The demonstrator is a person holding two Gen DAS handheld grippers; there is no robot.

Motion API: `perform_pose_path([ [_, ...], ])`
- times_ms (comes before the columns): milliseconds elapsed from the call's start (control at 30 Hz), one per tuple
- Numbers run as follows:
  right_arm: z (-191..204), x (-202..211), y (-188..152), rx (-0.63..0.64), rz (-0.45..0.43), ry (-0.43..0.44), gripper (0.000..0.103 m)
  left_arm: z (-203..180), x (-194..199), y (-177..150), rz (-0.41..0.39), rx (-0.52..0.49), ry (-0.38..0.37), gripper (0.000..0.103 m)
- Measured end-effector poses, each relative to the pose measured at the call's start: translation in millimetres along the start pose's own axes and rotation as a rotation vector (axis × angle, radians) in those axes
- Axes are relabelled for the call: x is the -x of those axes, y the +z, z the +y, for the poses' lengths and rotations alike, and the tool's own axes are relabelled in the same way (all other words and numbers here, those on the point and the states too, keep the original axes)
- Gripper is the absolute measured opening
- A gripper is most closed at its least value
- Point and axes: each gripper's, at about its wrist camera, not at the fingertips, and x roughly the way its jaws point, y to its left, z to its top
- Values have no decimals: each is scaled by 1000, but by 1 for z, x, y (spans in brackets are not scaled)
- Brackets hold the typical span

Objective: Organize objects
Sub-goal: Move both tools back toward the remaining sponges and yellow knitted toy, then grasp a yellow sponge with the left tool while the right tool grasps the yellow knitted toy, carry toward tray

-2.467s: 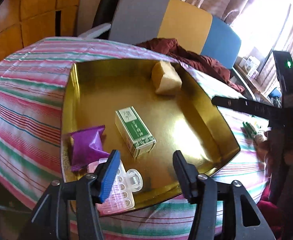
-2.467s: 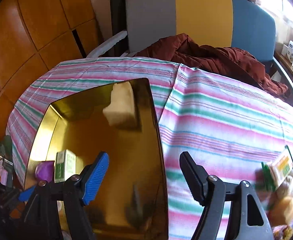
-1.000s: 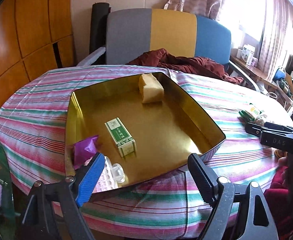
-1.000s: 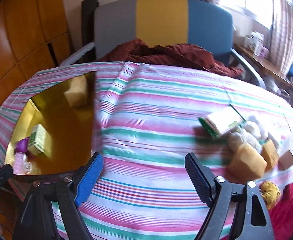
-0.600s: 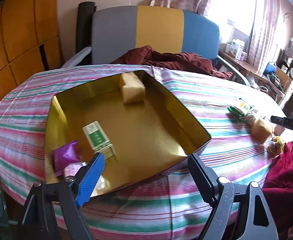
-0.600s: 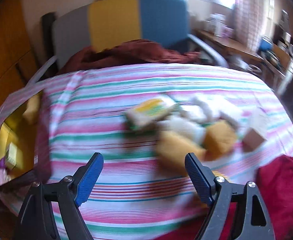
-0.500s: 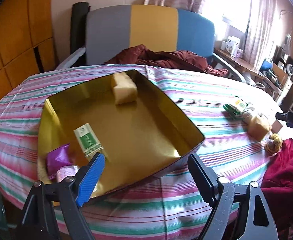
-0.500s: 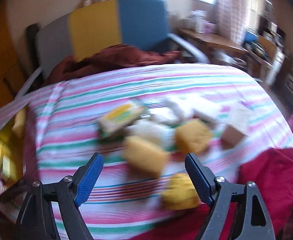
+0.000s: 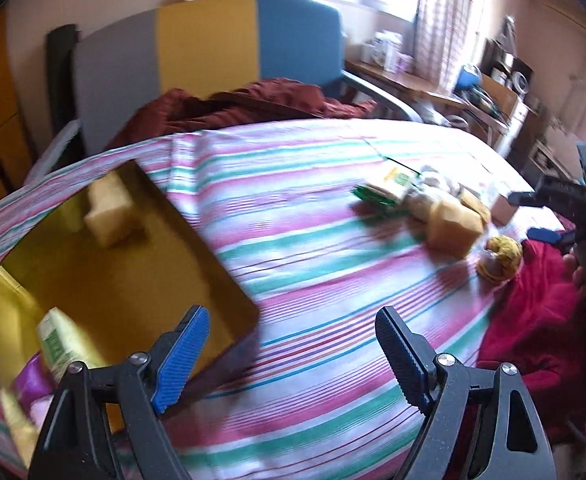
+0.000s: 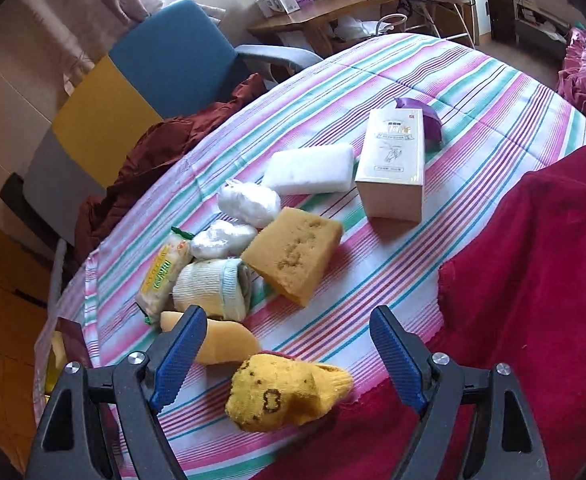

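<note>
- Left wrist view: the left tongs (image 9: 289, 356) stand spread and empty above the pink, green and white striped cloth of the surface (image 9: 317, 216), just right of the shiny gold rectangular tray (image 9: 229, 280).
- The tray holds a pale yellow sponge block (image 9: 107, 210) at its far end and a green-and-white carton (image 9: 59, 342) with a purple foil packet (image 9: 33, 378) at its near left. Its near right corner lies close to the blue pad; a careless swing could, I judge, knock the tray or tip what is in it.
- The loose pile lies far right, well apart from the tray, with the right tongs (image 9: 541, 216) beside it; this view is blurred, so details there are unsure.
- Right wrist view: the right tongs (image 10: 283, 360) are spread and empty over the yellow knitted sock (image 10: 285, 396), which sits at the surface's near edge beside the crimson cloth (image 10: 533, 300). A clumsy pinch might catch that cloth or push the sock off the edge.
- A yellow sponge piece (image 10: 221, 342) touches the left pad's side and crowds the grasp.
- Beyond lie a big ochre sponge (image 10: 293, 252), a rolled white sock (image 10: 213, 288), a yellow-green snack packet (image 10: 165, 272), two clear-wrapped bundles (image 10: 249, 200), a white foam pad (image 10: 309, 168) and a white box (image 10: 393, 164), packed closely, so lifting one may drag a neighbour.
</note>
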Motion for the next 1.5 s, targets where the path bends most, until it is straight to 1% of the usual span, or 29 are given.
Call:
perform_pose_path([
  [67,0,0,0,-2,-2,15,85,-10,-9,6,14,-16,-23,86],
  [167,-1,-2,1,-6,0,31,85,-29,-23,21,31,-40,-77,85],
  [400,-11,-3,4,-54,-4,95,85,-77,-46,46,38,-114,-158,85],
  [533,-20,-1,5,-100,-16,126,85,-106,-66,65,29,-155,-182,85],
  [667,-20,-1,5,-107,-17,138,85,-127,-89,76,60,-186,-199,86],
  [800,-22,-2,6,-118,-18,149,85,-143,-108,83,94,-190,-227,86],
  [867,-23,-2,6,-128,-18,153,85,-151,-116,85,112,-184,-249,88],
  [1000,-24,-4,6,-136,-13,162,85,-160,-135,88,133,-179,-253,88],
  [1067,-24,-5,7,-137,-12,161,85,-159,-147,87,159,-173,-255,75],
  [1100,-24,-5,7,-137,-9,163,85,-155,-152,86,184,-149,-307,66],
  [1133,-24,-6,7,-139,-6,163,85,-151,-153,85,199,-114,-343,62],
  [1167,-25,-7,7,-138,-2,161,85,-145,-152,85,196,-82,-353,62],
  [1233,-23,-11,7,-128,23,156,85,-134,-146,84,194,-49,-359,61],
  [1333,-13,-29,6,-77,144,128,85,-116,-134,78,181,-6,-354,61],
  [1400,0,-44,4,-9,237,77,85,-105,-126,73,176,20,-348,61],
  [1467,10,-53,0,54,292,24,85,-92,-115,66,163,44,-333,61],
  [1500,16,-58,-2,94,315,-23,85,-86,-110,63,160,53,-328,61],
])
